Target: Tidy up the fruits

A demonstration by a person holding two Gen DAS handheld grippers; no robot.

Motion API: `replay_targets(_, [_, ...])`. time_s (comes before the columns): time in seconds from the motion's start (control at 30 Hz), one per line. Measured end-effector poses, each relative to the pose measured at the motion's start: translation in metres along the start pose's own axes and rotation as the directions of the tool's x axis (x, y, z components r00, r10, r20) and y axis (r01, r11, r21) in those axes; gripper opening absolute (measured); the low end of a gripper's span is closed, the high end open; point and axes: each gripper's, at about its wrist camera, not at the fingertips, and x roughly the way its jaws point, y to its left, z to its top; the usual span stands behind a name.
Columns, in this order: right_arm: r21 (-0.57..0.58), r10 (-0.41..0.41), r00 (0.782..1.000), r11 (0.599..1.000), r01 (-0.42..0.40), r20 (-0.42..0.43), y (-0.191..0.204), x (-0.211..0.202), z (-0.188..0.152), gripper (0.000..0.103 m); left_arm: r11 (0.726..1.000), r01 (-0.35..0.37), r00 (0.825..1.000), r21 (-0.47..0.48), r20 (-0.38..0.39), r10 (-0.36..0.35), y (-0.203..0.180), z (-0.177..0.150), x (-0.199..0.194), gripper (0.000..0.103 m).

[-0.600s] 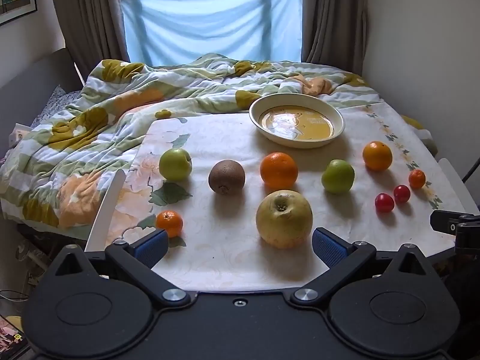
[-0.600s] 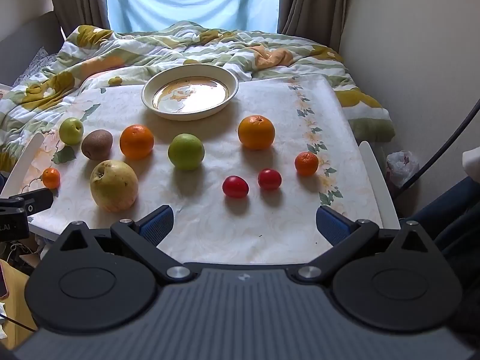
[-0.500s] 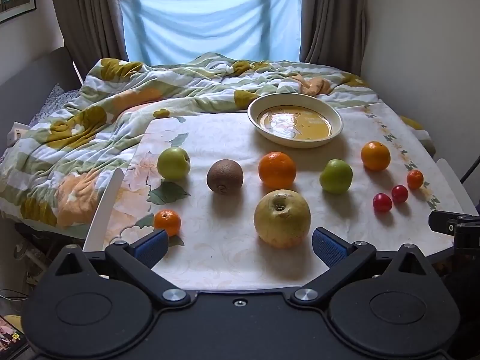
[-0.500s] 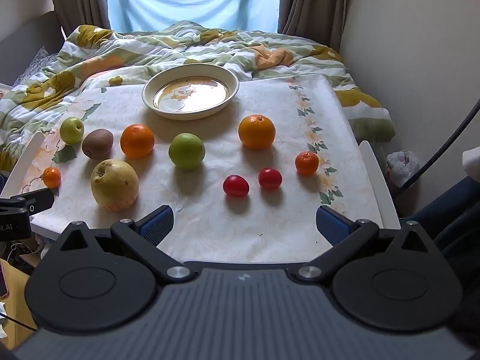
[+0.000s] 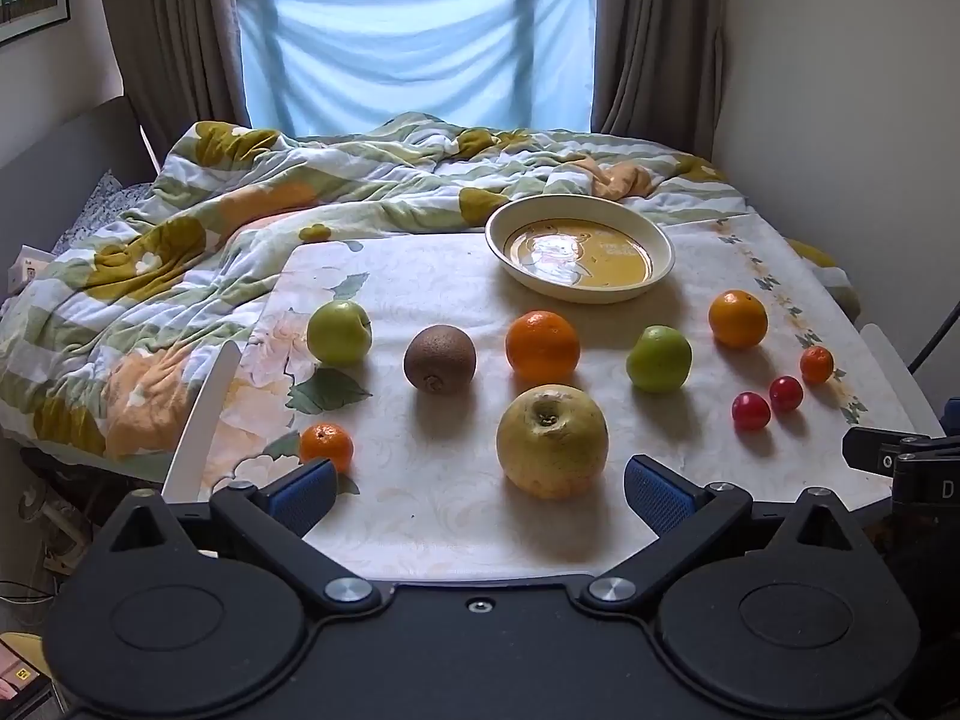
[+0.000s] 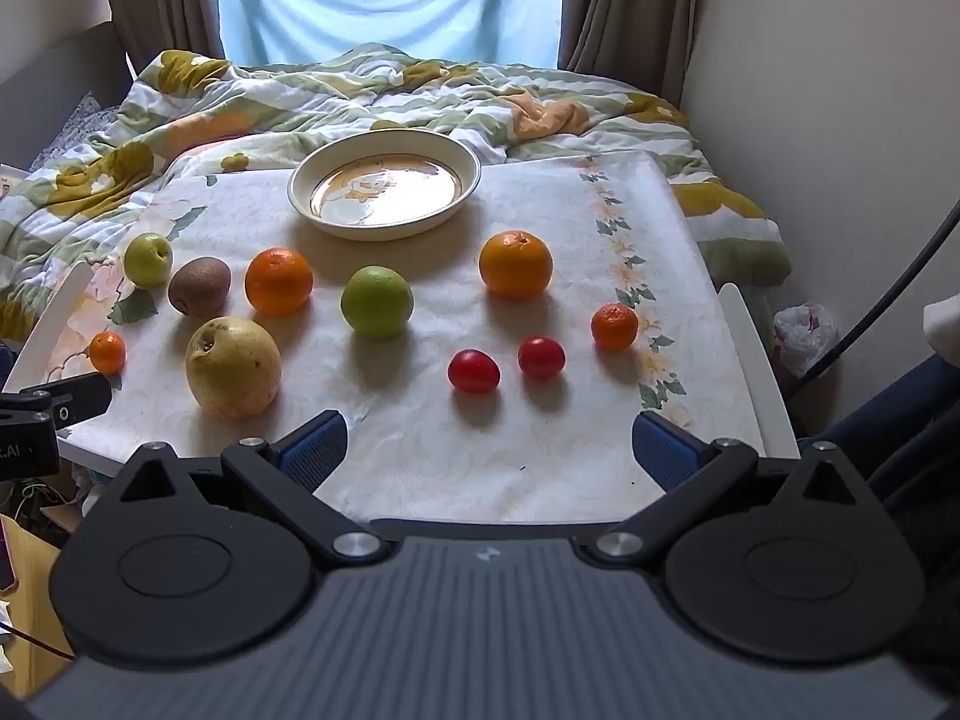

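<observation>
Both tongs hang released and empty at the near edge of the surface (image 5: pixel 432 276). Just ahead of the left tongs (image 5: pixel 477 489) sits a yellow pear-like fruit (image 5: pixel 552 441); two red tomatoes (image 6: pixel 474 371), probably cherry ones, lie ahead of the right tongs (image 6: pixel 489 444). The empty bowl (image 6: pixel 384 191) stands well beyond.

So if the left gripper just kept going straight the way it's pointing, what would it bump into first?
Most likely the big yellow pear. It sits just ahead of the open left gripper, slightly right of centre between the fingers. Depth is hard to judge, so it might meet the table first.
</observation>
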Motion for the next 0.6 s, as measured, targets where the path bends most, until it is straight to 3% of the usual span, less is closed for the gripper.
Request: replay_targets(0.6, [-0.001, 0.004, 1.0, 1.0, -0.004, -0.002, 0.001, 0.0021, 0.0003, 0.103, 1.0, 0.0, 1.0, -0.011, 0.013, 0.0, 0.0034, 0.0014, 0.0005, 0.103])
